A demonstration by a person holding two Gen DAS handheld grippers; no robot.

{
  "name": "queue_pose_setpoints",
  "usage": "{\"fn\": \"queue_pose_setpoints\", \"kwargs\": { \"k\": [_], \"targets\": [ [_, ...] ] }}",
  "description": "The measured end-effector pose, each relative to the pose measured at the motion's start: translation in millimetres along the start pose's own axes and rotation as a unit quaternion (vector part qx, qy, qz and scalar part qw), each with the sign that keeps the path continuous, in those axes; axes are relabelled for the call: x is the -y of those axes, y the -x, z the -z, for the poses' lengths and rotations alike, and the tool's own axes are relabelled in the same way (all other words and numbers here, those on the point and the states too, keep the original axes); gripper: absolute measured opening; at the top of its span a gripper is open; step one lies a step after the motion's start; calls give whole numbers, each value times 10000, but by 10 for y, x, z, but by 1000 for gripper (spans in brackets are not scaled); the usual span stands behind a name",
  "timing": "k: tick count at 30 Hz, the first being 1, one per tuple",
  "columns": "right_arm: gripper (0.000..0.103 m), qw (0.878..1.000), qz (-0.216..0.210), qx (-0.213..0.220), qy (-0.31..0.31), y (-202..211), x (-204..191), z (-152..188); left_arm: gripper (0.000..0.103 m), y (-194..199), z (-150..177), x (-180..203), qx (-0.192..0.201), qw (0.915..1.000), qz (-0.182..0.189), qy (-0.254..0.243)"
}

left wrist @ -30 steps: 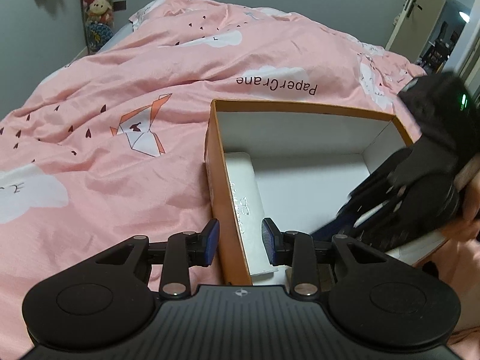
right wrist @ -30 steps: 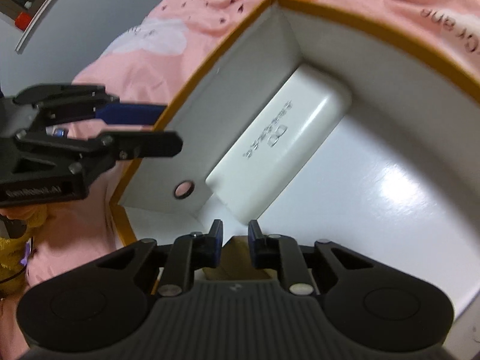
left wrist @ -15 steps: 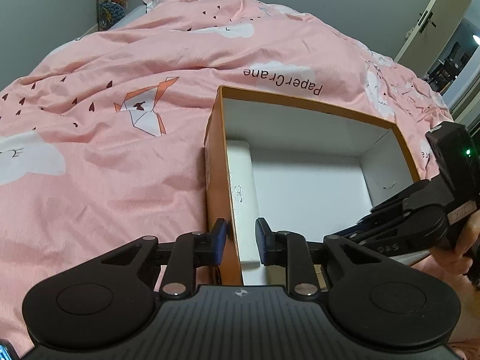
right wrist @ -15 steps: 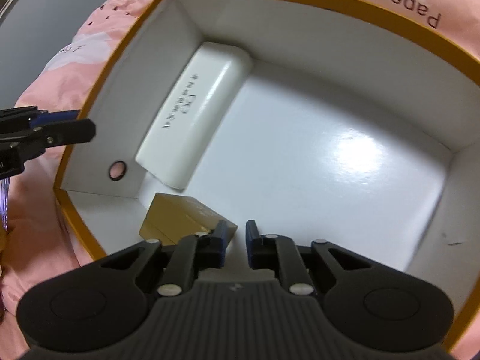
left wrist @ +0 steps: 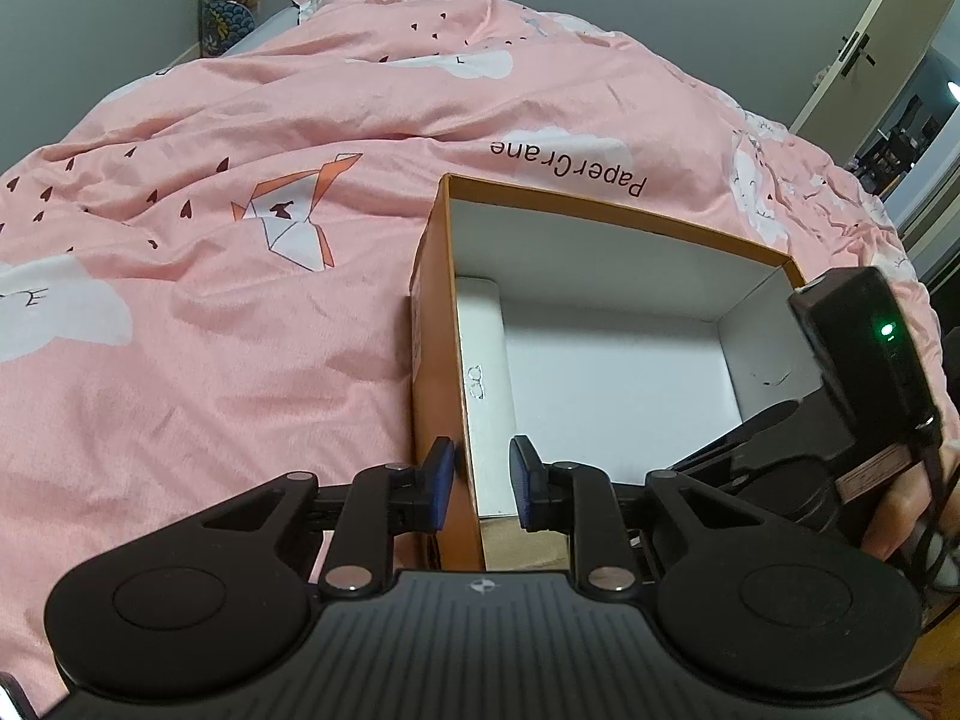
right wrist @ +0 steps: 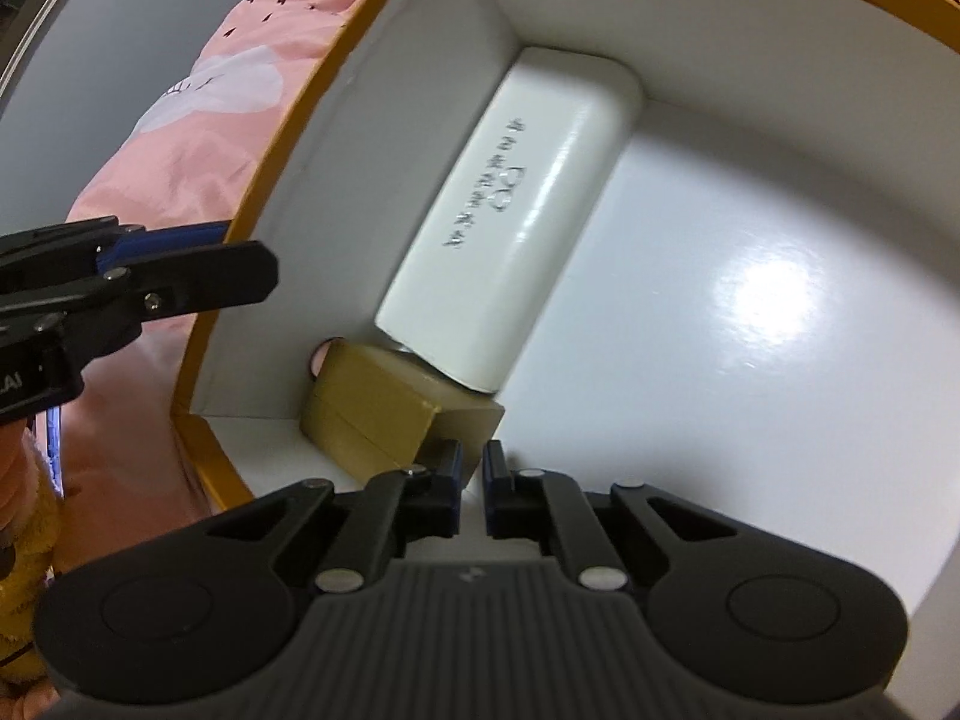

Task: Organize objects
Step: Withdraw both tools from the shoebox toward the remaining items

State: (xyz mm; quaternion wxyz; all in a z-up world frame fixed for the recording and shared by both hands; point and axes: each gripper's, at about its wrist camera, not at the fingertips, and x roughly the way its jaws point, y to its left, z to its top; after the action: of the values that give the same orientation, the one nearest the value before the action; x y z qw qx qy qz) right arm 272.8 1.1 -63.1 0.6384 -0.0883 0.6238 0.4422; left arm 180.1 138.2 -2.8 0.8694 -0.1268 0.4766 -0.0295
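1. Box [left wrist: 606,222] sits on the bed [left wrist: 210,300]: orange outside, white inside, open top.
2. Left gripper [left wrist: 479,471] straddles the box's left wall, one finger outside and one inside, a visible gap to the wall on the inner side. Probably there to steady the box; whether it actually clamps the wall I cannot tell.
3. White case [right wrist: 510,222] lies flat in the box, long side against the left wall, far end near the back corner. Packed tight to leave floor space.
4. Gold box [right wrist: 372,408] sits in the near-left corner, touching the case's near end and tilted a bit.
5. Right gripper [right wrist: 473,462] is inside the box, just at the gold box's near corner, fingers almost together with a thin slit between. Pinching anything? Cannot tell; looks like a nudge or a release.
6. Rest of the box floor is bare.
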Motion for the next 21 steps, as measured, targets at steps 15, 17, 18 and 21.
{"fn": "queue_pose_setpoints", "kwargs": {
  "k": [15, 17, 18, 21],
  "targets": [
    [7, 9899, 562, 1299, -36, 736, -300, 556, 27, 652, 214, 384, 979, 9938, -31, -525],
    [10, 9846, 612, 1633, -113, 926, -353, 766, 27, 801, 306, 511, 1178, 9907, 42, -673],
    [13, 9811, 631, 1818, -191, 1020, -384, 896, 27, 859, 359, 574, 1246, 9894, 59, -742],
    [14, 9684, 719, 2335, -509, 1235, -437, 1305, 27, 972, 559, 766, 1394, 9856, 118, -953]
  ]
}}
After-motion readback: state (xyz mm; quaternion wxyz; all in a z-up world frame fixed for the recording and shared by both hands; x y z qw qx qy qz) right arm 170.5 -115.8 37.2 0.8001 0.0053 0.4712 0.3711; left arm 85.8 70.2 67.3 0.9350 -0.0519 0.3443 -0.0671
